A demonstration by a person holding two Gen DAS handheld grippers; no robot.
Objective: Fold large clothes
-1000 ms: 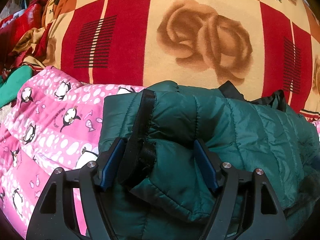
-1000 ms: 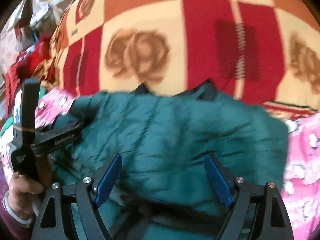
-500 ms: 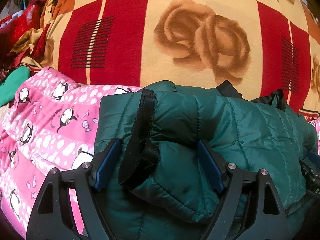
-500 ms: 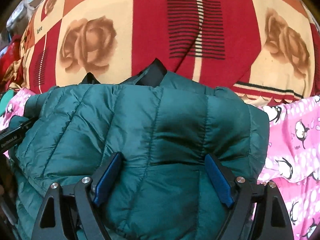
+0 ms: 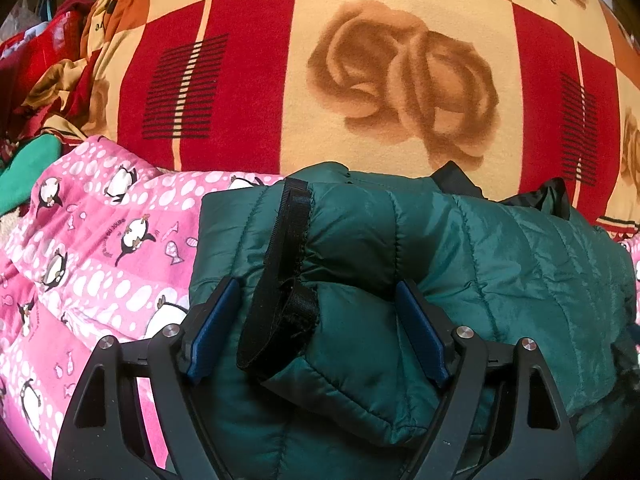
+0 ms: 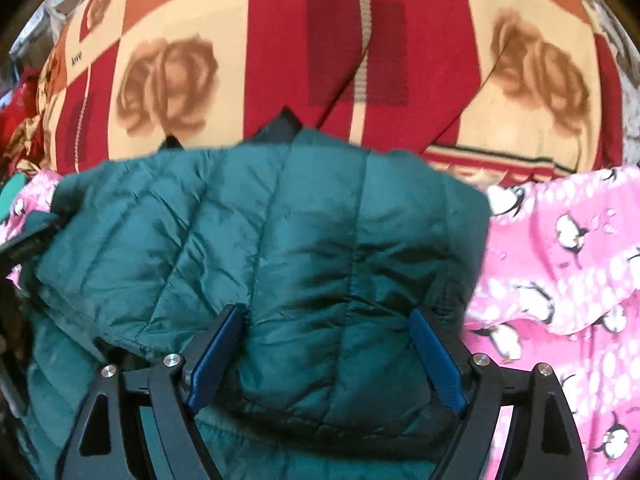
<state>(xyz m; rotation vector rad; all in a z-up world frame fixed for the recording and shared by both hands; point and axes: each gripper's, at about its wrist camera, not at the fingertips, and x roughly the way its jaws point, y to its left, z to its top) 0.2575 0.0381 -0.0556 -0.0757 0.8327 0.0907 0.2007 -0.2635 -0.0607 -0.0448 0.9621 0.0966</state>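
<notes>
A red and cream rose blanket (image 5: 400, 80) is filling the top. Below, the green jacket (image 5: 500, 248) is lying folded on the pink penguin cover (image 5: 100, 264). The left tongs (image 5: 320, 332) have just been opening around its cuff; the right tongs (image 6: 326, 354) are standing spread, pinching nothing.

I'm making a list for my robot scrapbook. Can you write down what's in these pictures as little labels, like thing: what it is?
garment: green puffer jacket, folded into a thick bundle
trim: black strap along the jacket's edge
under it: pink penguin blanket
behind: red and cream rose blanket with the word love
left gripper: open, jaws have just been opening, jacket fold between the pads
right gripper: open, over the jacket
</notes>
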